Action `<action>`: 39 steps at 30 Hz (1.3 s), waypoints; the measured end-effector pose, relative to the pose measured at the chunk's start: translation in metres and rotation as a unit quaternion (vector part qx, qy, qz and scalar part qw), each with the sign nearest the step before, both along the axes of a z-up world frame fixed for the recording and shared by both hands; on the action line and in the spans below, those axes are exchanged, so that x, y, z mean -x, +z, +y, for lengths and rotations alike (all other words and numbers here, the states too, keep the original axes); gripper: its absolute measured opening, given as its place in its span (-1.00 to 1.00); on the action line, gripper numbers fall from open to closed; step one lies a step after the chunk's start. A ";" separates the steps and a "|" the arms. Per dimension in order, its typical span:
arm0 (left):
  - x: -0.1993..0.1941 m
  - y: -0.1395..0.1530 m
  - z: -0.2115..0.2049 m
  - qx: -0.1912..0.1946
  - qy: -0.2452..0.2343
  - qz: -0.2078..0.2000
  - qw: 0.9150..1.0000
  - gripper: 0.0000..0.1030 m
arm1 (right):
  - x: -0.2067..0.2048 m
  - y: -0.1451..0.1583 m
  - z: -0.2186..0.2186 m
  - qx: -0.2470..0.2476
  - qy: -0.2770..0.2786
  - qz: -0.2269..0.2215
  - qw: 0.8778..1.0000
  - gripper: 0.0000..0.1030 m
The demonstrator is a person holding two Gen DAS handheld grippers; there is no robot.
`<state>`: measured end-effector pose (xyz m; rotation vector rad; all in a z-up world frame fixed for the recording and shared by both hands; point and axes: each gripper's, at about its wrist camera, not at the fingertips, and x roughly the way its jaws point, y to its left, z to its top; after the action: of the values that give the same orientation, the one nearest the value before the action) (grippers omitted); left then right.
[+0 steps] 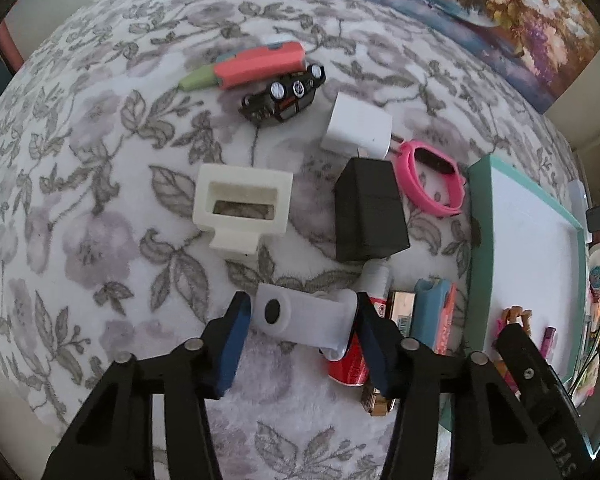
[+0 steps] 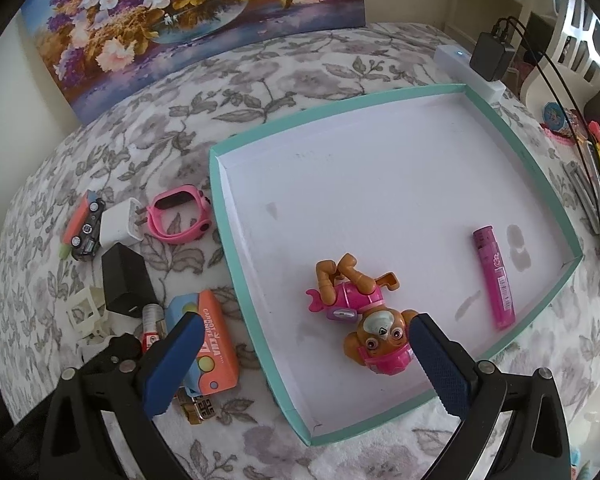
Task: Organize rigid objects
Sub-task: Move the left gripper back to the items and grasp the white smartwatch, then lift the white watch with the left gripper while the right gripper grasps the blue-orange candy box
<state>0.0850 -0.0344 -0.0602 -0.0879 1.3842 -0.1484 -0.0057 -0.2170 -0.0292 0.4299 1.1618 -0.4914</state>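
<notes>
Left claw (image 1: 302,320) clamped on translucent white plastic bracket (image 1: 300,318) with black round dot, over floral bed (image 1: 100,200). Right claw (image 2: 306,364) spread apart above teal-rimmed tray (image 2: 236,232), pup figure (image 2: 364,316) inside.

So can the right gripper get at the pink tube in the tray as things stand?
Probably yes. The right gripper is open and holds nothing, and the pink tube lies alone on the tray floor, apart from the toy dog.

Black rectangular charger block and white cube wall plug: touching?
Cannot tell. In the left wrist view the black rectangular charger block top edge meets the white cube wall plug, with no gap visible, but overlap could be perspective.
</notes>
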 end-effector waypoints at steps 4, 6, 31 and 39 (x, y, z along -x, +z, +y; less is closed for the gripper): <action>-0.001 -0.001 -0.001 -0.001 0.000 -0.002 1.000 -0.01 | 0.000 0.000 0.000 0.000 0.001 0.002 1.000 1.00; -0.001 -0.001 -0.001 -0.002 -0.001 -0.002 1.000 -0.01 | 0.000 -0.001 0.001 0.001 0.001 0.003 1.000 1.00; 0.000 0.023 0.060 0.024 0.114 -0.031 0.993 -0.02 | -0.016 -0.001 0.042 -0.098 0.123 -0.062 0.986 0.44; 0.003 0.022 0.059 0.026 0.116 -0.028 0.992 -0.02 | -0.022 -0.022 0.048 -0.106 0.137 -0.030 0.984 0.44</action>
<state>0.0817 0.0247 -0.0385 -0.2857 1.3037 0.0078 0.0158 -0.1690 -0.0511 0.4550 1.1979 -0.1146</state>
